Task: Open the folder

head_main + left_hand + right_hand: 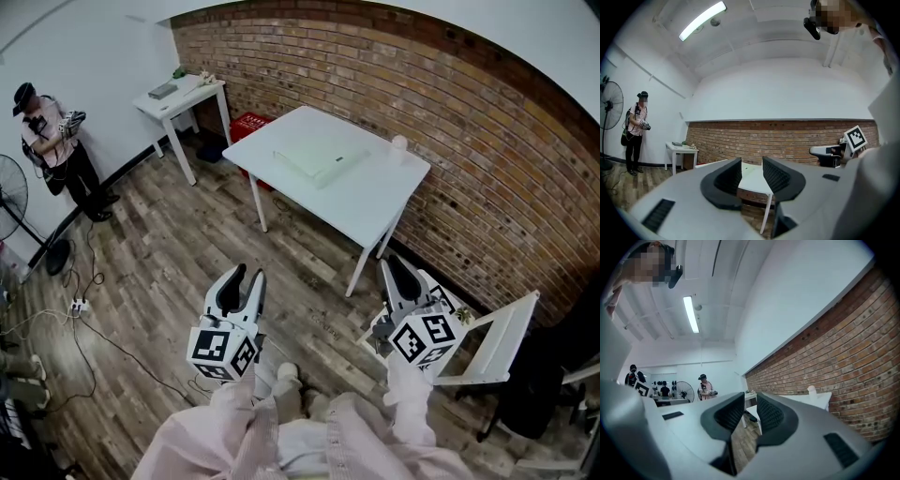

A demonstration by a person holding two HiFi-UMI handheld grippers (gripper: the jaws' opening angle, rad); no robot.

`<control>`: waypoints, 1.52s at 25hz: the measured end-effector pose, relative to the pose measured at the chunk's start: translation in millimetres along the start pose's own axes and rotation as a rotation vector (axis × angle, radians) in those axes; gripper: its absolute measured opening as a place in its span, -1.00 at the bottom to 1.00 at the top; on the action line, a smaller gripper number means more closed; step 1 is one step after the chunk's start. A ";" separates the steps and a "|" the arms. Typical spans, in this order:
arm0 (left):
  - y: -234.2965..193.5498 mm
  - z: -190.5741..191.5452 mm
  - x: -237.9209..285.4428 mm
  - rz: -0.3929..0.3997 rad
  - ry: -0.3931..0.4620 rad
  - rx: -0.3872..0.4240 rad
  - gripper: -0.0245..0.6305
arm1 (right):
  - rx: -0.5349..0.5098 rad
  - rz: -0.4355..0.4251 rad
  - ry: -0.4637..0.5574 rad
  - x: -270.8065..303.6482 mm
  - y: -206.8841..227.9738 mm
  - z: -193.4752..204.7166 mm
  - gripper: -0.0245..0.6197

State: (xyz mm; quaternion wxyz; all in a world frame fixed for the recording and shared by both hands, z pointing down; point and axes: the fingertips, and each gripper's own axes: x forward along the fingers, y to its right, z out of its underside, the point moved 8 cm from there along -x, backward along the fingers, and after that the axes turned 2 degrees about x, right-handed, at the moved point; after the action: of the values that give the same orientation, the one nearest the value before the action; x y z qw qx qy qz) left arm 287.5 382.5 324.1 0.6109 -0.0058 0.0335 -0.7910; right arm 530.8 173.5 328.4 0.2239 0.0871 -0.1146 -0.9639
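Note:
A pale green folder (319, 159) lies shut and flat on the white table (375, 202) by the brick wall. Both grippers hang over the wooden floor, well short of the table and pointing toward it. My left gripper (247, 274) is open, its jaws plainly apart with nothing between them; in the left gripper view (752, 168) the table (757, 186) shows through the gap. My right gripper (394, 264) stands further right, near the table's front corner. Its jaws (750, 404) are only narrowly apart and empty.
A small white cup (400, 142) stands near the table's far right edge. A white side table (178, 94) and a red crate (251, 124) sit at the back left. A person (52, 141) stands by a fan (9, 197). Cables (80, 305) cross the floor; a white chair (497, 337) is at right.

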 end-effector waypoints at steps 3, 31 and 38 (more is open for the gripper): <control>-7.1 5.2 1.0 -0.005 -0.015 -0.009 -0.50 | 0.010 -0.001 -0.014 9.5 -0.7 5.4 -0.69; -198.1 25.6 193.0 0.134 -0.069 -0.070 -0.50 | 0.093 0.180 -0.073 238.0 22.9 63.0 -0.69; -204.9 39.8 224.3 0.174 -0.103 -0.088 -0.50 | 0.112 0.222 -0.089 253.5 34.2 72.3 -0.69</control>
State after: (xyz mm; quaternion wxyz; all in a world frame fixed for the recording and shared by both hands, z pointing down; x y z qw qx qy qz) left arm 34.7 215.4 369.0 0.6774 -0.0703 0.0369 -0.7313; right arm 304.8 42.3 377.0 0.3186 0.0434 -0.1869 -0.9283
